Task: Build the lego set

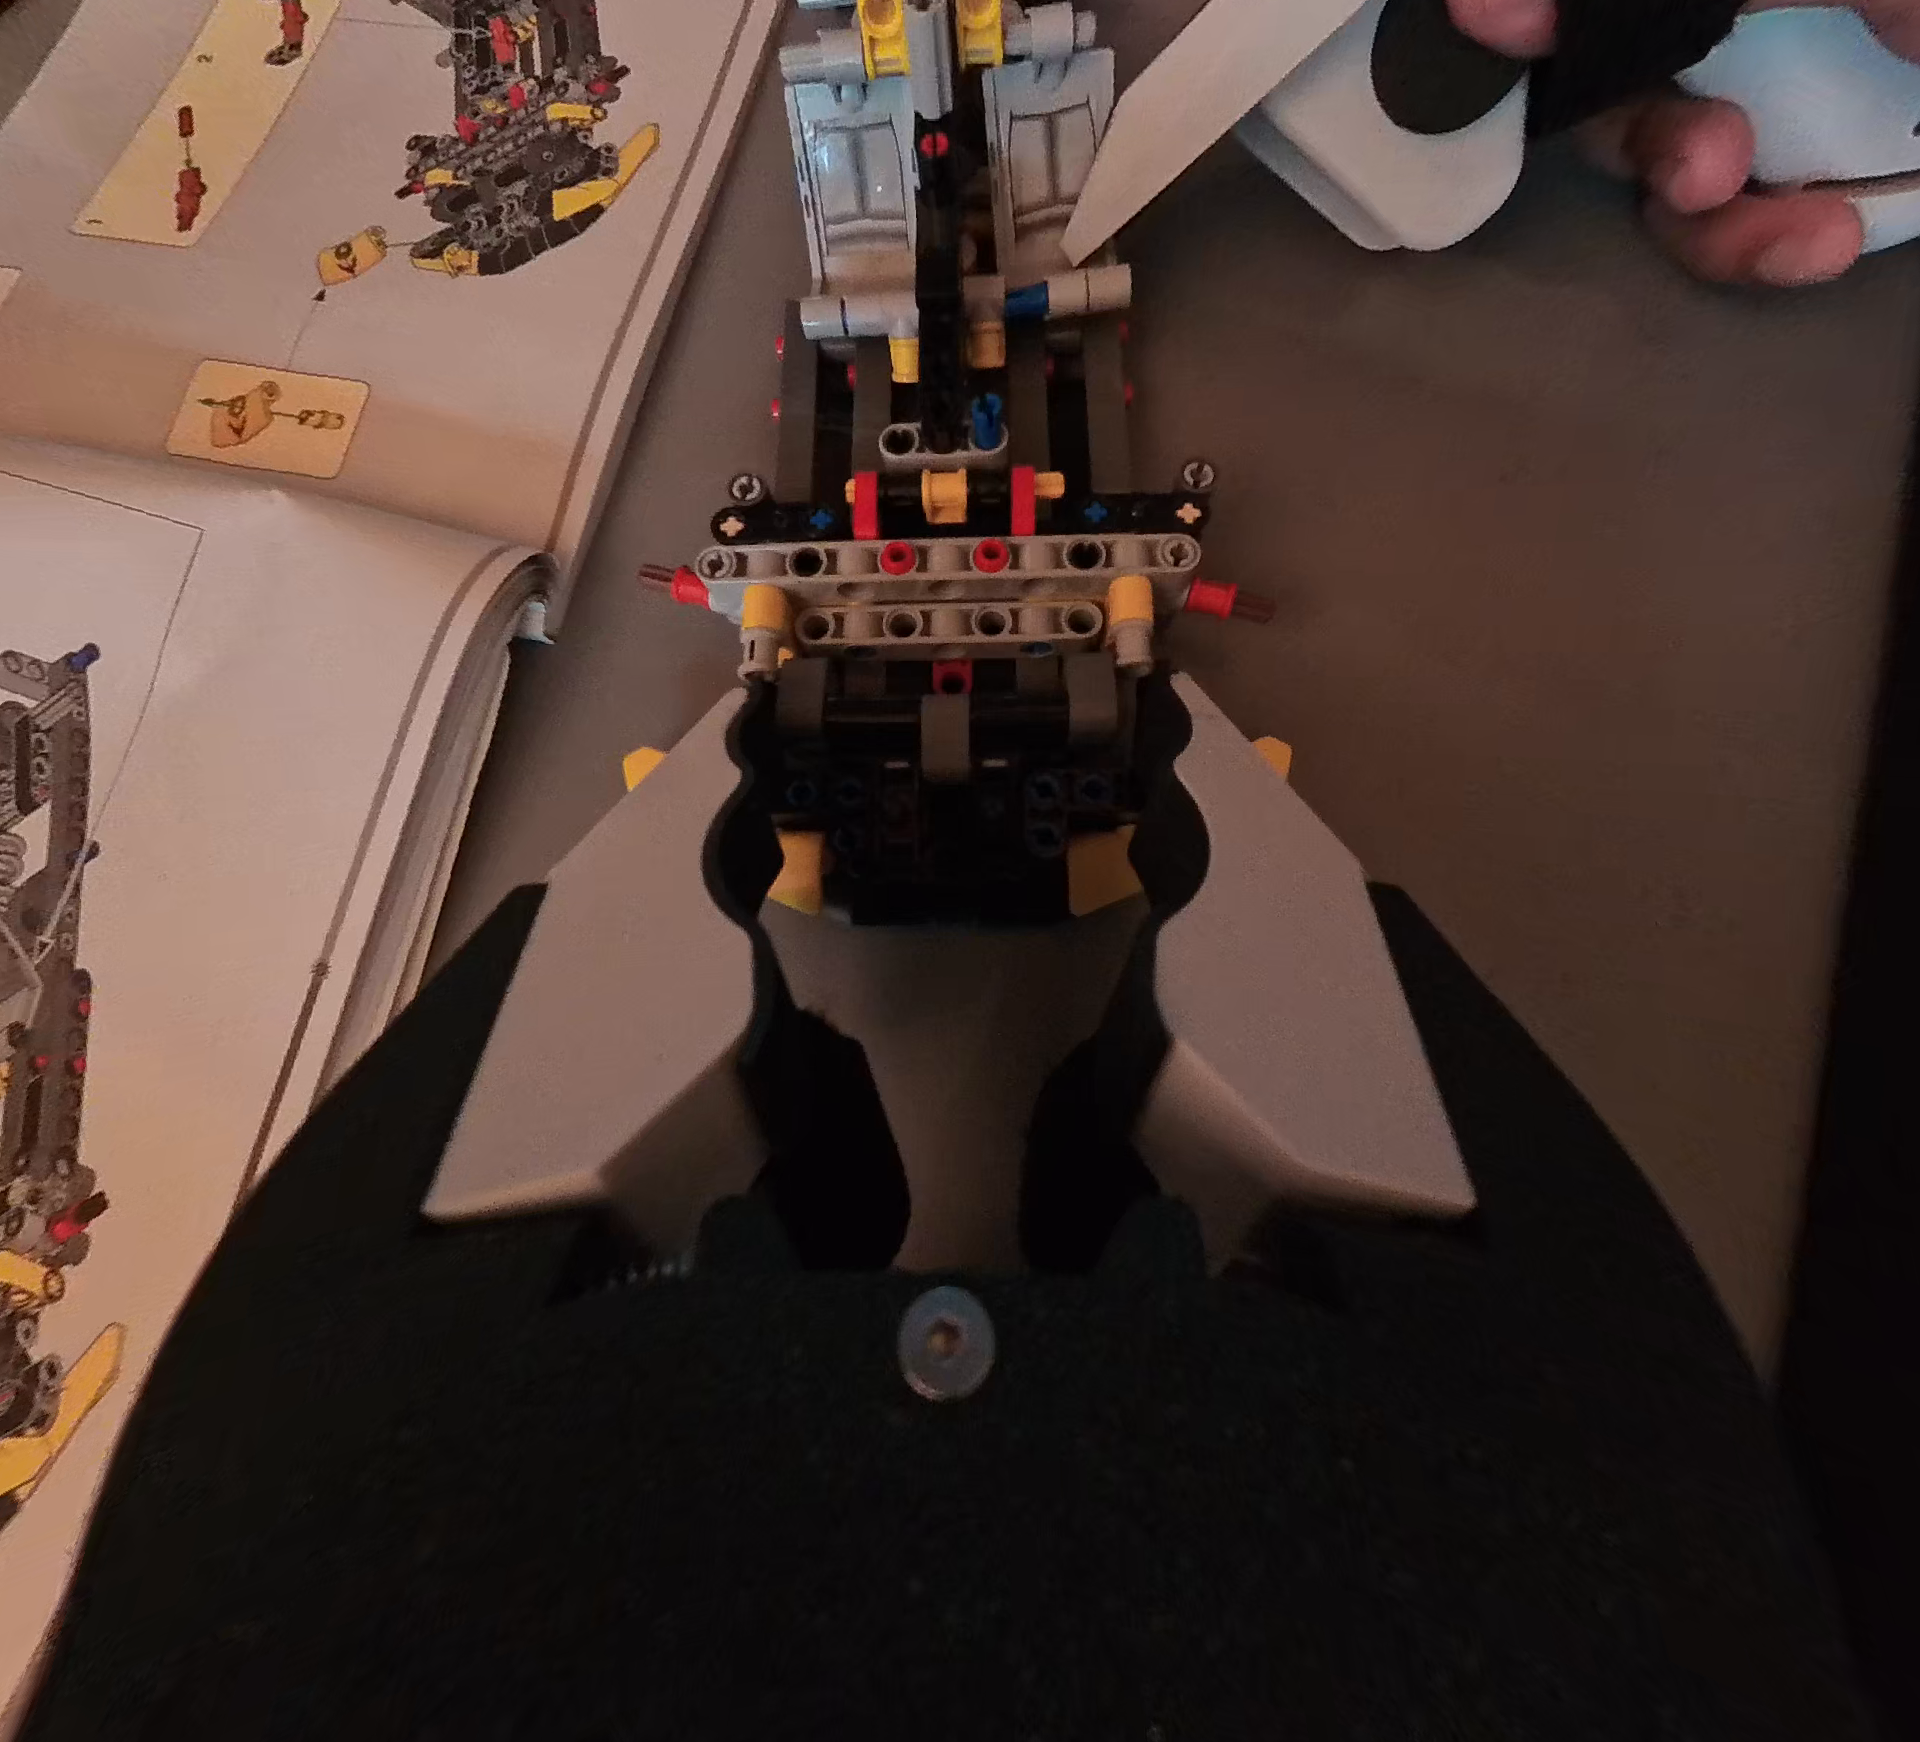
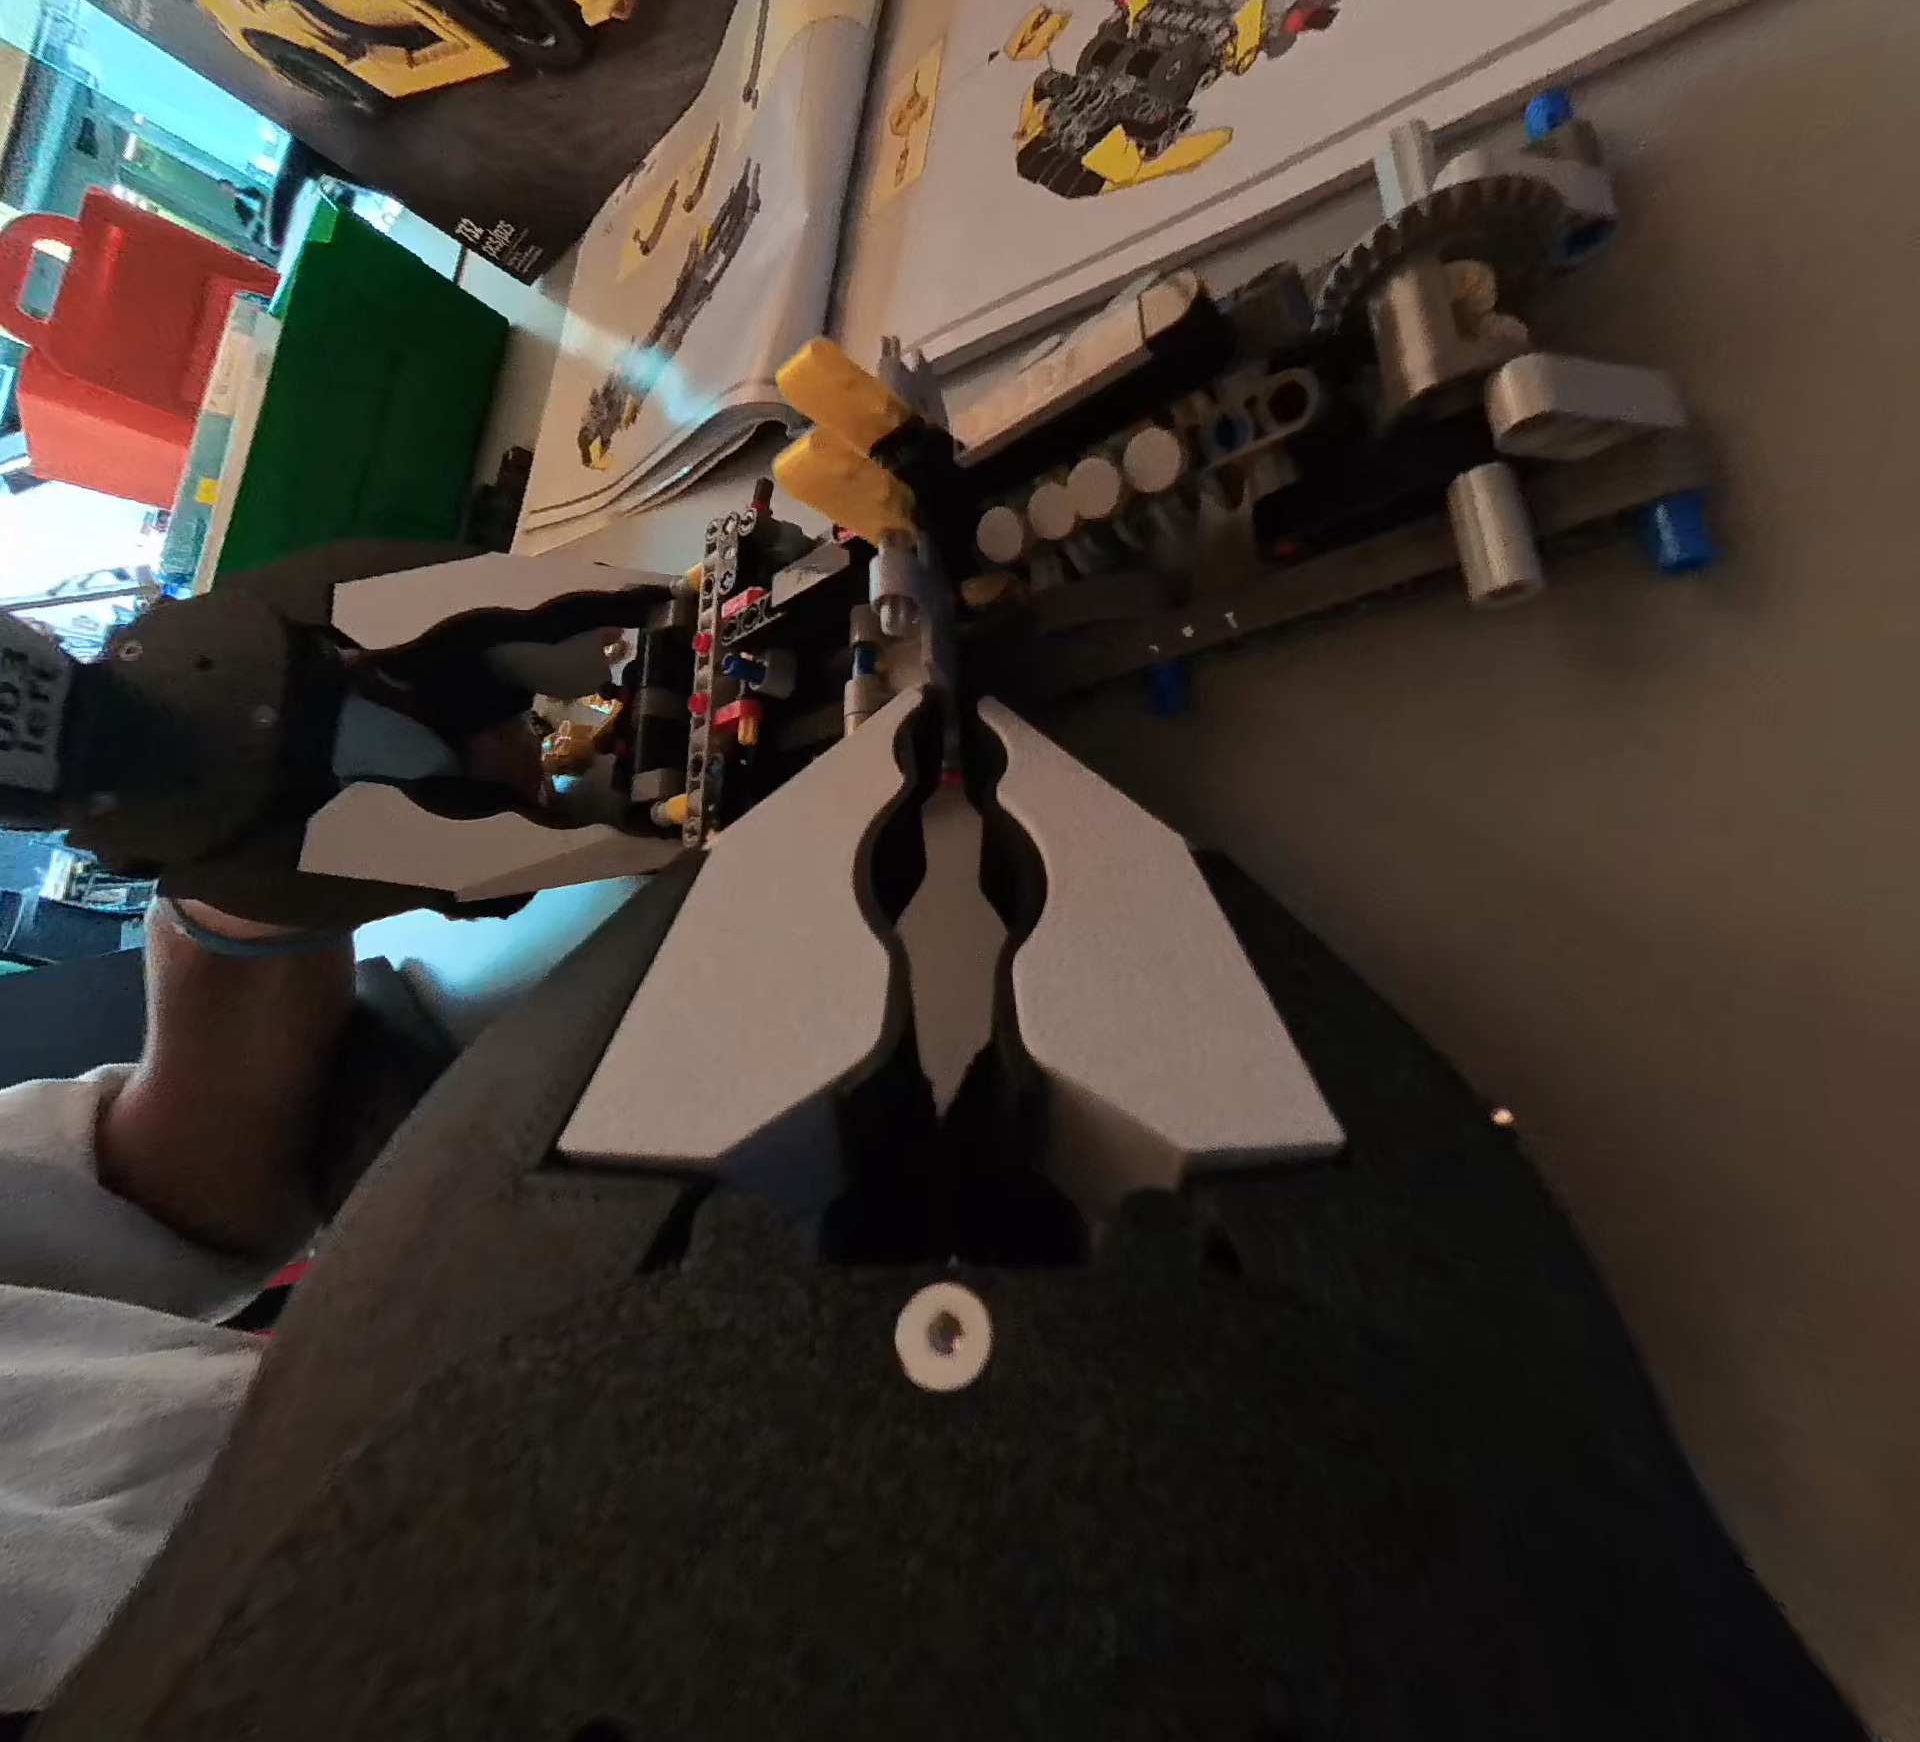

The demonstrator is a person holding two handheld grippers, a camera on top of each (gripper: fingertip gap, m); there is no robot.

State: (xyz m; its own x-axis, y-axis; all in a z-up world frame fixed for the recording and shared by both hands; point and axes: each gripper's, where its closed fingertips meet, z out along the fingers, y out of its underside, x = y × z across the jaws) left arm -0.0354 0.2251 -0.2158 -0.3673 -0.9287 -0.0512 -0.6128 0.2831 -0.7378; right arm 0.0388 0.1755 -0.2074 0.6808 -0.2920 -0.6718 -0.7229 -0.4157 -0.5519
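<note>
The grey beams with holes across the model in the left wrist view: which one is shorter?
The shorter grey beam is the one nearer the left gripper. It lies between two yellow connectors; the longer beam sits just behind it.

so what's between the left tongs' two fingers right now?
The black front end of the lego car frame, clamped on both sides by the left tongs. Shows best in the left wrist view; the right wrist view confirms it from the side.

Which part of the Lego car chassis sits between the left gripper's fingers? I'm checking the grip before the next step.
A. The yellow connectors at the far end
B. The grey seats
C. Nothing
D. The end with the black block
D: the left gripper has its fingers on either side of the black block at the near end of the Lego car chassis.
</note>
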